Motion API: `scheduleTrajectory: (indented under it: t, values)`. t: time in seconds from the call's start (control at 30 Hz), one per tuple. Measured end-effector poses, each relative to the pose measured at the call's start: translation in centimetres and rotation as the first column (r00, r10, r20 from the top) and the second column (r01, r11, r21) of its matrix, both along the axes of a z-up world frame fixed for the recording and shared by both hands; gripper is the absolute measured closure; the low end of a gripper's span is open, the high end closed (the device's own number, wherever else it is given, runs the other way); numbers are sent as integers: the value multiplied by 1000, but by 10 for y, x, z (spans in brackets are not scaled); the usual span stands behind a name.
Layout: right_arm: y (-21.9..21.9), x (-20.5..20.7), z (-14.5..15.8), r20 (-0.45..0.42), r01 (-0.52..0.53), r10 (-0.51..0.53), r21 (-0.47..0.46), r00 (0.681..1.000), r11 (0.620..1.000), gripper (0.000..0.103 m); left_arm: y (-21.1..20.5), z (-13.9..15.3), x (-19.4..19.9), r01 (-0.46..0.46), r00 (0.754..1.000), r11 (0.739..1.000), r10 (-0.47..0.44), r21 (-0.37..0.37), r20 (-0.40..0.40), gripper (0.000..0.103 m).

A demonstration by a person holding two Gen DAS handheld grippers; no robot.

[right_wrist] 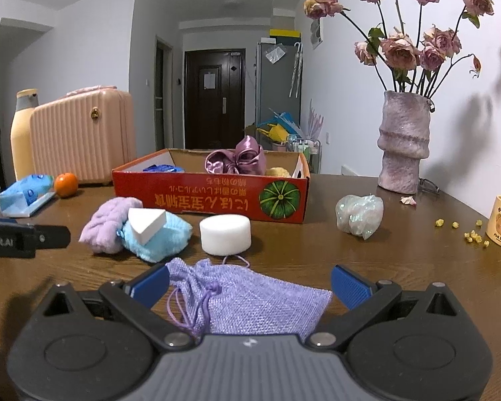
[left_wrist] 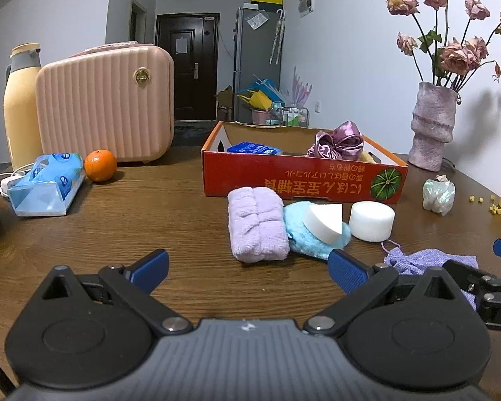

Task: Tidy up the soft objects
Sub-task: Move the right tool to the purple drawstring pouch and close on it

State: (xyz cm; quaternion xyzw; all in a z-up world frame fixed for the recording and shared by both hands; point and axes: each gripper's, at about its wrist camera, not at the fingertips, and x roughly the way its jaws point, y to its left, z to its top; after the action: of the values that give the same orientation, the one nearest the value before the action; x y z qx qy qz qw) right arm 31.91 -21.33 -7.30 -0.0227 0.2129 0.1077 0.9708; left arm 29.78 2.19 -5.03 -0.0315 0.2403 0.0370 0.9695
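From my left wrist camera, the left gripper [left_wrist: 248,269] has its blue fingers spread wide with nothing between them, low over the brown table [left_wrist: 133,220]. Ahead lies a folded lilac towel [left_wrist: 257,224], touching a fluffy blue cloth [left_wrist: 309,237] that carries a white wedge sponge [left_wrist: 322,222]. Just to the right stands a round white sponge [left_wrist: 371,220]. Behind them sits the red cardboard box [left_wrist: 300,180], holding a blue packet [left_wrist: 254,148] and a shiny purple satin bundle [left_wrist: 339,142]. Far left I see a tissue pack [left_wrist: 46,183], an orange [left_wrist: 100,165] and a pink suitcase [left_wrist: 105,107]. At the right edge, a corner of the lilac drawstring pouch [left_wrist: 431,260] shows beside the other tool.

From my right wrist camera, the right gripper [right_wrist: 248,282] is also spread apart, and the lilac drawstring pouch [right_wrist: 250,300] lies flat on the table between its fingers; the fingers are not closed on it. Beyond it are the round white sponge [right_wrist: 225,234], the blue cloth [right_wrist: 163,237] and the lilac towel [right_wrist: 110,224], with a vase [right_wrist: 404,140] of dried roses on the right.
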Motion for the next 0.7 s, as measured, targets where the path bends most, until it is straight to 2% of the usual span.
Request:
scheduleTrajectory:
  t: [0.43,0.7]
  values:
    - [16,30,-14,-122,-56,50,-47,991,997,0,1,-1,3,0,1000,1000,0,-8,-20,0]
    - [21,55,-25,-244,-90,78,-39,967,995,0,0,-6,8,-9,999,1000,9,6,-48,0]
